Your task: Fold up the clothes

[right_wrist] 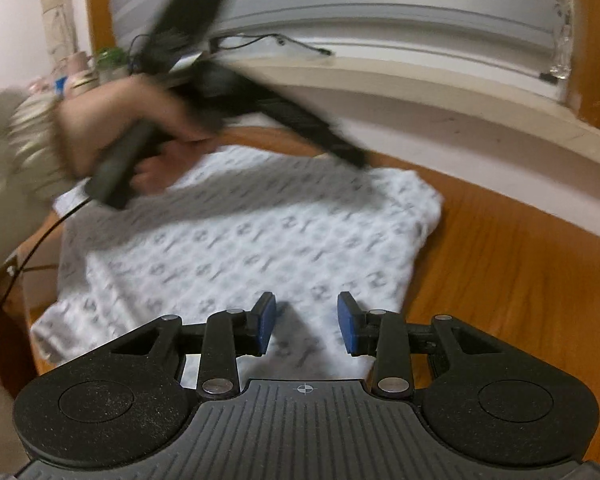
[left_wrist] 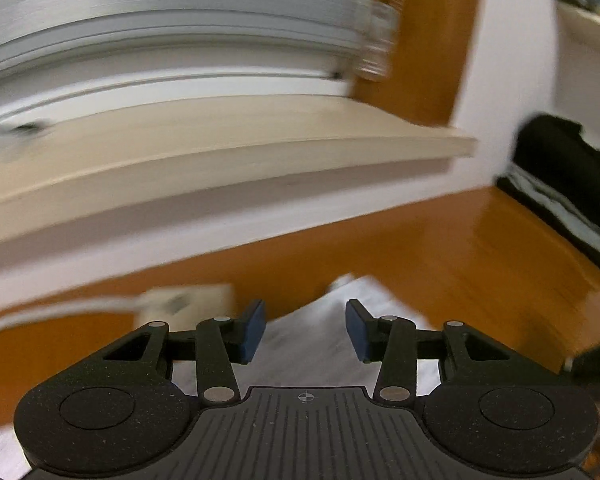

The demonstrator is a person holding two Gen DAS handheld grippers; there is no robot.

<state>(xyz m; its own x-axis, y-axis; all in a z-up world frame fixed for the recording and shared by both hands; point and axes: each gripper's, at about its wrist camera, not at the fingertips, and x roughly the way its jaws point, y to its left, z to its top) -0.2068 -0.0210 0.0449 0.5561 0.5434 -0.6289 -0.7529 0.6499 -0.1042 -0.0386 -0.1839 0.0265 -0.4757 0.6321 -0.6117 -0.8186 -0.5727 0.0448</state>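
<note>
Both grippers hang over the white patterned garment (right_wrist: 236, 240), which lies spread on the wooden bench (right_wrist: 500, 272). Right gripper (right_wrist: 306, 322): jaws partly apart, nothing between them, above the near edge of the cloth. Left gripper (left_wrist: 305, 330): jaws partly apart and empty, over the garment's far corner (left_wrist: 352, 292). Its edges look folded in to a rough rectangle, though blur makes that uncertain. At least 1 more fold seems left. A dark folded item (left_wrist: 560, 184) lies at the far right of the bench.

Both wrist cameras look down (close) over the shared white garment (right_wrist: 236, 240).
</note>
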